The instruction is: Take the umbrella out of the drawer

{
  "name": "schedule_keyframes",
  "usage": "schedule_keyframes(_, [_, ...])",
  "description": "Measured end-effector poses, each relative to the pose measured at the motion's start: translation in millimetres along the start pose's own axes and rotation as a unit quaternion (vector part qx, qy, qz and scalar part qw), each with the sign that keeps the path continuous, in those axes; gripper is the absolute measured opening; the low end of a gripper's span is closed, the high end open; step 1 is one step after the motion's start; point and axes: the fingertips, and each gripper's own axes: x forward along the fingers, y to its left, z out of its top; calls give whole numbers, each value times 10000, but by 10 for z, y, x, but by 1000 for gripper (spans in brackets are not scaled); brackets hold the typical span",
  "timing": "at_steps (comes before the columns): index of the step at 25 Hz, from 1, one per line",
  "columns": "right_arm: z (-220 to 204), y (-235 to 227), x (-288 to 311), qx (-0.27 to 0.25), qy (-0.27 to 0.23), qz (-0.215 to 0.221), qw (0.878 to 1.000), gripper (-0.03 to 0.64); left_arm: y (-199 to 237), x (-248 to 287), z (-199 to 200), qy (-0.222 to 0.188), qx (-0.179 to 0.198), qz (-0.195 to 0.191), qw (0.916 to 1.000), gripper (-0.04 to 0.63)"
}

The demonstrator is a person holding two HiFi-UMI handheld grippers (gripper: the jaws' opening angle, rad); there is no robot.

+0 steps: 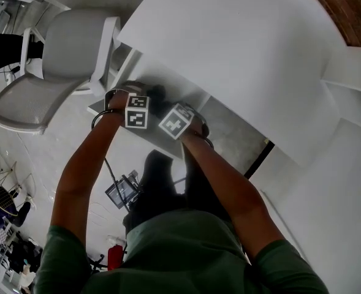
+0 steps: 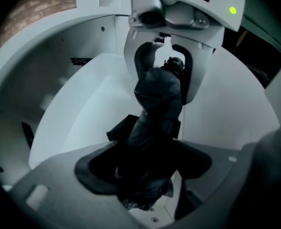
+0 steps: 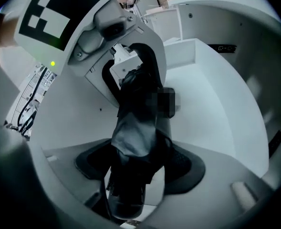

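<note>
A folded black umbrella (image 2: 157, 104) (image 3: 135, 123) lies along the floor of an open white drawer (image 2: 83, 113) (image 3: 212, 89) under the white table (image 1: 241, 48). Both grippers reach down into the drawer side by side, facing each other along the umbrella. My left gripper (image 2: 145, 168) (image 1: 137, 110) straddles one end, its dark pads on either side of the fabric with a sliver of white showing beside it. My right gripper (image 3: 140, 163) (image 1: 177, 120) straddles the other end, where a rounded black handle (image 3: 126, 204) shows below the jaws. The pads do not visibly press on the umbrella.
The drawer's white walls (image 2: 45, 70) curve closely around both grippers. A grey mesh office chair (image 1: 57, 72) stands to the left of the table. White shelving (image 1: 352, 97) is at the right, and cables and gear lie on the floor at the lower left (image 1: 122, 192).
</note>
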Motion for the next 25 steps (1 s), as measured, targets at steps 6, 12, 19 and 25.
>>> schedule_keyframes(6, [13, 45, -48, 164, 84, -46, 9998, 224, 15, -46, -4, -110, -13, 165, 9998, 304])
schedule_keyframes(12, [111, 117, -370, 86, -275, -130, 9995, 212, -37, -325, 68, -208, -163, 294, 9992, 281])
schedule_keyframes(19, [257, 92, -824, -191, -662, -375, 9969, 209, 93, -834, 196, -254, -135, 771, 9966, 276])
schedule_keyframes(25, [375, 134, -1298, -421, -963, -605, 9926, 207, 169, -1323, 357, -228, 10, 1167, 9929, 273])
